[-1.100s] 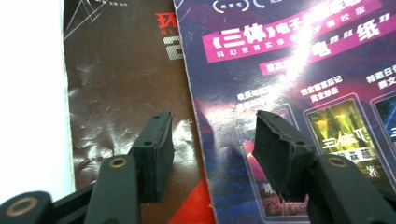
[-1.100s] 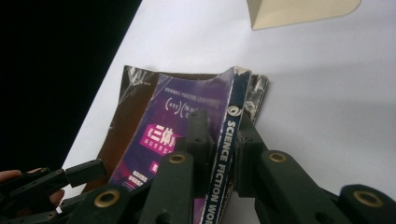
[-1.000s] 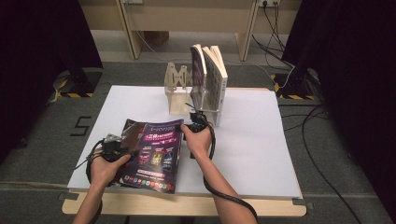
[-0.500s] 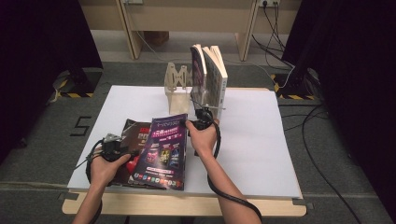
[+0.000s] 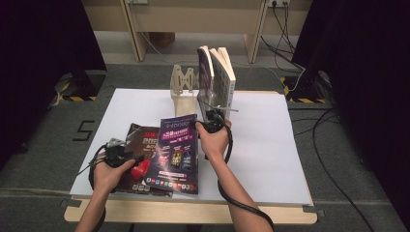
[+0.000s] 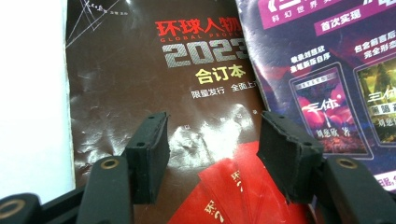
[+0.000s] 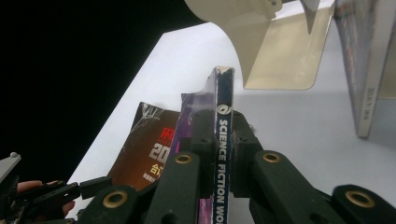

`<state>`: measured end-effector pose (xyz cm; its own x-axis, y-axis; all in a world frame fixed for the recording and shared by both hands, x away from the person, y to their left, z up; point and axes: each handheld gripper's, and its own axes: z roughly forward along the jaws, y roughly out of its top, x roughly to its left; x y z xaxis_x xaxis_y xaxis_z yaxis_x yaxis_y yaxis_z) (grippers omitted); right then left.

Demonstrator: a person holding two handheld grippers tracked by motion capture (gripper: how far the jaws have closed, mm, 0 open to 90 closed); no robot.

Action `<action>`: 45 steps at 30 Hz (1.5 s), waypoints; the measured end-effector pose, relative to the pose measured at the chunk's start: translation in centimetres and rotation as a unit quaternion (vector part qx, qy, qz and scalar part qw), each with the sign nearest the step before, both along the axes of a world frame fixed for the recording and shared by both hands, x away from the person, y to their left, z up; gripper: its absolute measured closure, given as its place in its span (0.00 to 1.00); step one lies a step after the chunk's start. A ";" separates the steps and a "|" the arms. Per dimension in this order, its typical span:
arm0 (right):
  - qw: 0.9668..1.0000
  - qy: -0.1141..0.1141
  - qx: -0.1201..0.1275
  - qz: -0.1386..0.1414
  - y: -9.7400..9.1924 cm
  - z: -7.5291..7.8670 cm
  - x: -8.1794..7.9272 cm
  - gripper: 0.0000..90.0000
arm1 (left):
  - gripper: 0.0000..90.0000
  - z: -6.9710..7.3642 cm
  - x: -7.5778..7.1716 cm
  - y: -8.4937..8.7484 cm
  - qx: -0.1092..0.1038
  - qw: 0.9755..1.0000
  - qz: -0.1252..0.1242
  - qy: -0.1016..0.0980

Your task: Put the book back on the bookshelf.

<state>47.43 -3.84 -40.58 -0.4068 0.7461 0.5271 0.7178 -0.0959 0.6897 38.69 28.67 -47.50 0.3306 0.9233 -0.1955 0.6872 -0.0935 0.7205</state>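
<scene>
A purple science fiction magazine (image 5: 176, 150) lies partly over a brown magazine (image 5: 140, 140) near the table's front left. My right gripper (image 5: 205, 126) is shut on the purple magazine's spine (image 7: 223, 93) at its far right corner, which is raised off the table. Its jaws have just been closing with the spine between them. My left gripper (image 5: 129, 157) stands open over the brown magazine (image 6: 154, 84). Nothing sits between its pads (image 6: 149, 154), and the purple cover (image 6: 327, 70) lies to their right.
A beige wooden book rack (image 5: 183, 87) stands at the back of the white table (image 5: 270, 145), with two upright books (image 5: 217, 77) leaning at its right. The rack (image 7: 261, 42) and books (image 7: 369, 60) are just beyond my right gripper.
My right gripper has risen with the purple magazine's spine, and the magazine has swung straighter and tilted up. The left gripper and brown magazine have stayed put.
</scene>
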 end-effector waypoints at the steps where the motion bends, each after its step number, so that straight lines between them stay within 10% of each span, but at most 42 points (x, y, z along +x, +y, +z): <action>1: 1.000 0.000 0.000 -0.002 -0.1 0.1 -0.1 0.94 | 0.47 0.0 0.0 0.0 0.000 1.000 0.000 0.000; 45: 0.997 -0.062 0.001 -0.037 -2.9 3.5 -1.1 0.94 | 0.47 0.1 -0.1 0.0 0.003 1.000 -0.001 -0.003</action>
<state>46.28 -6.71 -37.12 -0.4137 0.7756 0.4767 0.6175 -0.1458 0.7730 38.61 28.65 -47.36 0.3330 0.9242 -0.1872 0.6823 -0.0992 0.7243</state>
